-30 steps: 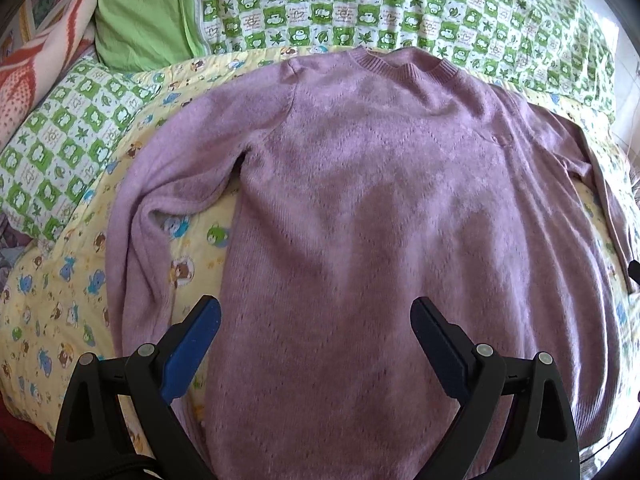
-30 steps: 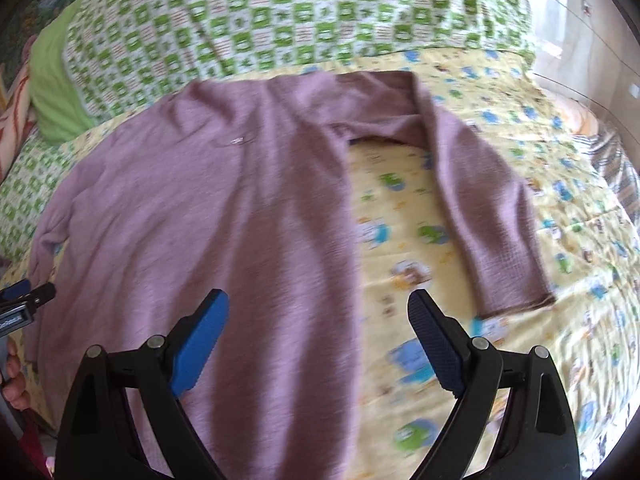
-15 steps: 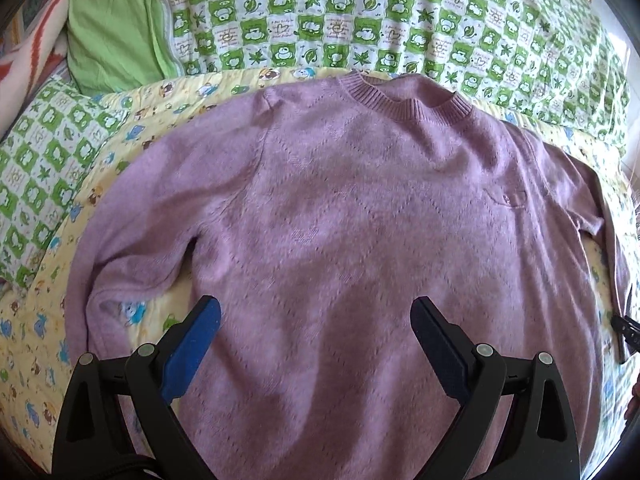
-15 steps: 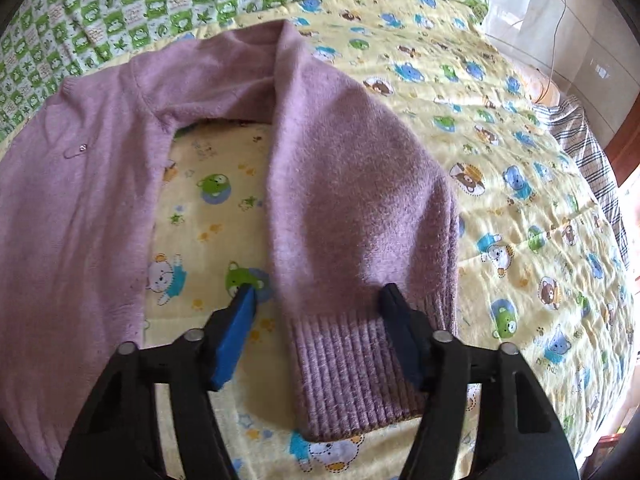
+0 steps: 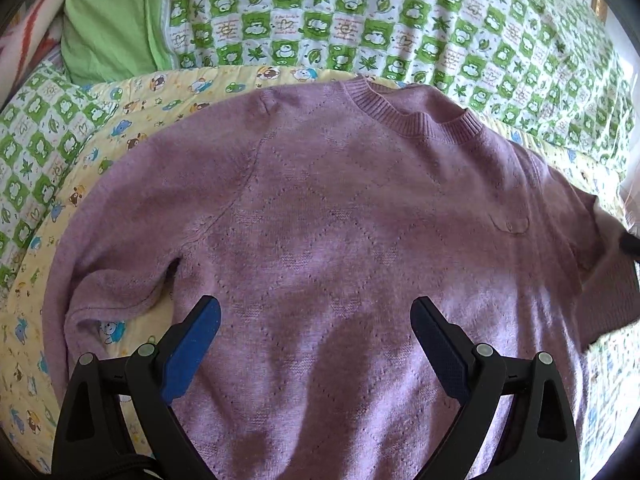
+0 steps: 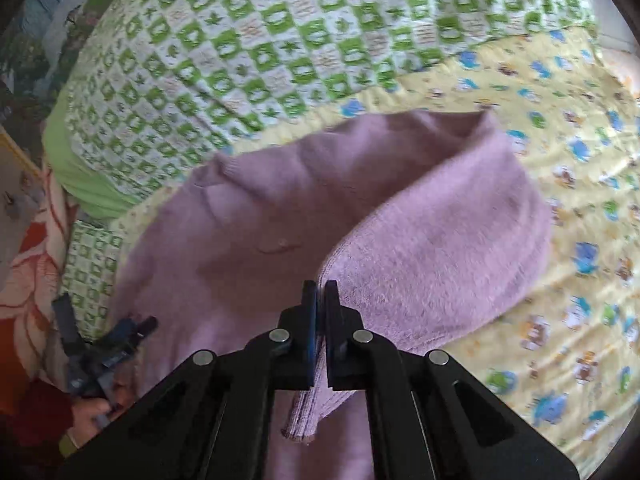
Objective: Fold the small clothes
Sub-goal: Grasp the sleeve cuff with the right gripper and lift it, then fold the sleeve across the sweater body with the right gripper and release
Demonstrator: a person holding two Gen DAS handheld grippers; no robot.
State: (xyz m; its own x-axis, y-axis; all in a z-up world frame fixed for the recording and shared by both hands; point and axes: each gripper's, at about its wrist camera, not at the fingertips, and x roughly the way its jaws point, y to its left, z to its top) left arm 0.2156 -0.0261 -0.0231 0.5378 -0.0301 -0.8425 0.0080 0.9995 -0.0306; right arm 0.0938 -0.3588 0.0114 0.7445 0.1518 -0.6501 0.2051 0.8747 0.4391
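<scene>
**Right sleeve grabbed and lifted, fold-in under way**

Right gripper [image 6: 319,292]: jaws pinched nearly together on the ribbed cuff [image 6: 308,412] of the sweater's right sleeve [image 6: 448,256]. Half a second ago the jaws were spread around the cuff, flat on the bed; now they're clamped and the sleeve is raised and swung in over the body. So the grasp is done and the sleeve fold has started. My read: early in the task, first fold only.

Left gripper [image 5: 316,336]: jaws wide apart, holding nothing, hovering above the lower chest of the purple knit sweater [image 5: 340,220]. It has moved closer to the chest over the last second. Probably waiting to pin the body or take the left sleeve [image 5: 104,280].

Sweater lies face up on the yellow cartoon-print quilt [image 5: 120,132], crew collar [image 5: 416,120] pointing away, toward the green checked bedding [image 5: 360,20] behind.

Can't see:
- Hem, cut off below both grippers.
- Left sleeve cuff, out of frame at the lower left in the left view.
- Right view is motion-blurred; cuff edge inside the jaws is unclear, so grip depth is unknown.
- In the left view the lifted sleeve is only a sliver at the right edge.
</scene>
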